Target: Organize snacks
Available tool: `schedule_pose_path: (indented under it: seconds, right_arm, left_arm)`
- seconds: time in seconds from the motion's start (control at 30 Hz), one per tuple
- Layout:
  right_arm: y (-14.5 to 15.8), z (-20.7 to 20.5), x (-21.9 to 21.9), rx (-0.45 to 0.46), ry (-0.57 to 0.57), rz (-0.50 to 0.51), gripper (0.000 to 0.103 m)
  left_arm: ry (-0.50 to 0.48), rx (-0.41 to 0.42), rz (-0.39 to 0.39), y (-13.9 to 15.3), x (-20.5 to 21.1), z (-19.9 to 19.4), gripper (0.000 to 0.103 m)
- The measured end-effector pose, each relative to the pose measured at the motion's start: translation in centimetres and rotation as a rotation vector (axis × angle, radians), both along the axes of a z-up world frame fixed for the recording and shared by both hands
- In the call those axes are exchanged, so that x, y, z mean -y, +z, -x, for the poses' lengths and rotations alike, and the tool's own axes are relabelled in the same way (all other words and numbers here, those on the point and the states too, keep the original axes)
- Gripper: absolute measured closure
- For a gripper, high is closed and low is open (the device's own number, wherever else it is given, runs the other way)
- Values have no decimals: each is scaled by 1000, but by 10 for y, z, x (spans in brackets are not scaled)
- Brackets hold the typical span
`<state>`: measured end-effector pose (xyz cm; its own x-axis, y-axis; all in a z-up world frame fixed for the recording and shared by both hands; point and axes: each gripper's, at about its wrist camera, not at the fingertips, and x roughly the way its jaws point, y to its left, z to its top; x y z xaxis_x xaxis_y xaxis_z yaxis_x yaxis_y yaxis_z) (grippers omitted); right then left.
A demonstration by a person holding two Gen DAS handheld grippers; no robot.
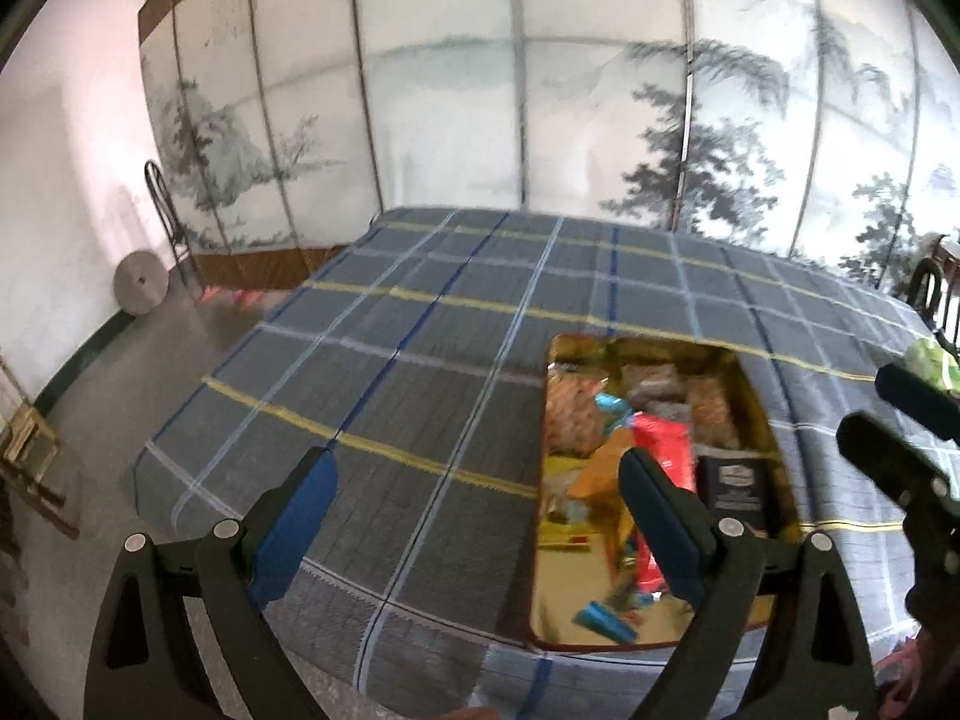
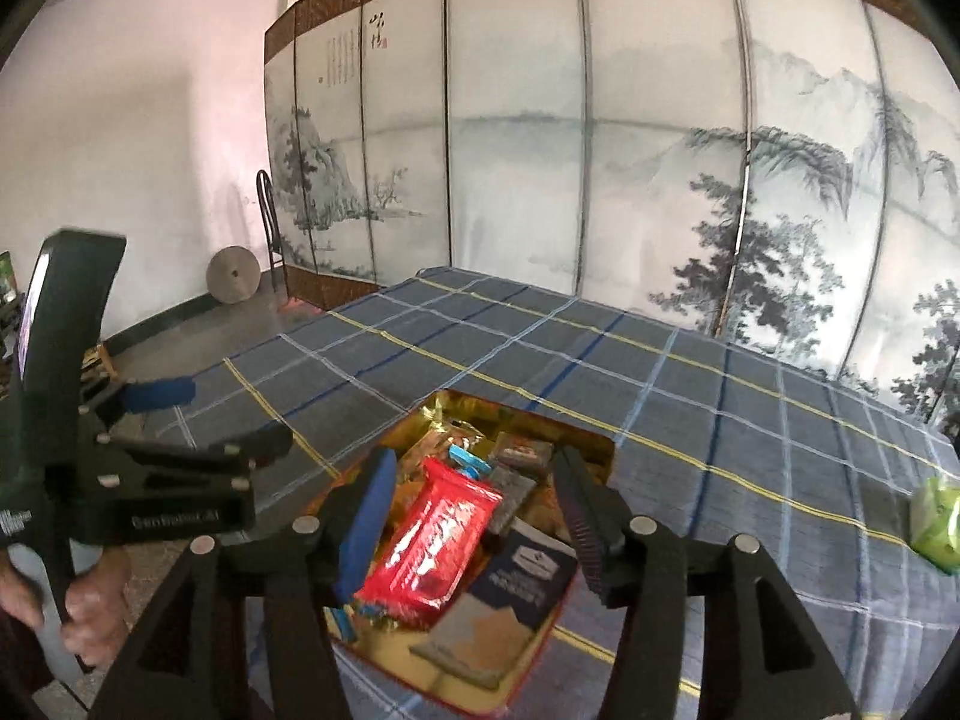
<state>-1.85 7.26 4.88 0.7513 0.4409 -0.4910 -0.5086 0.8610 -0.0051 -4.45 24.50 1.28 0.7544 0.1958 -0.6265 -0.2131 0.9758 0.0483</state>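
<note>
A gold tin (image 1: pixel 759 414) (image 2: pixel 534 648) on the plaid tablecloth holds several snack packets: a red packet (image 1: pixel 660 438) (image 2: pixel 435 534), a dark box (image 1: pixel 735 480) (image 2: pixel 522 576) and small blue-wrapped sweets (image 1: pixel 606 621). My left gripper (image 1: pixel 477 474) is open and empty, hovering over the tin's left edge. My right gripper (image 2: pixel 474 480) is open and empty, above the red packet and dark box. A green packet (image 2: pixel 936 519) lies on the cloth to the right of the tin; it also shows in the left wrist view (image 1: pixel 930 360).
The plaid-covered table (image 1: pixel 420 330) (image 2: pixel 720 396) stretches back toward a painted folding screen (image 2: pixel 600 150). A dark chair (image 2: pixel 270 222) and a round stone disc (image 2: pixel 233 275) stand at the left wall. Another chair (image 1: pixel 930 294) is at the table's right.
</note>
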Motion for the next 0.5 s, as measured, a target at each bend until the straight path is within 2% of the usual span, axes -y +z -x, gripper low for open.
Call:
schedule_pose_path:
  seconds: [0.2, 0.3, 0.5]
  right_arm:
    - [4, 17, 30, 13, -37, -19, 47]
    - [2, 18, 50, 3, -72, -29, 46]
    - [-18, -6, 136, -53, -253, 0, 40]
  left_arm:
    - [-48, 30, -19, 19, 19, 11, 7]
    - [-62, 24, -29, 24, 28, 13, 3]
    - [-104, -24, -2, 24, 45, 8, 1]
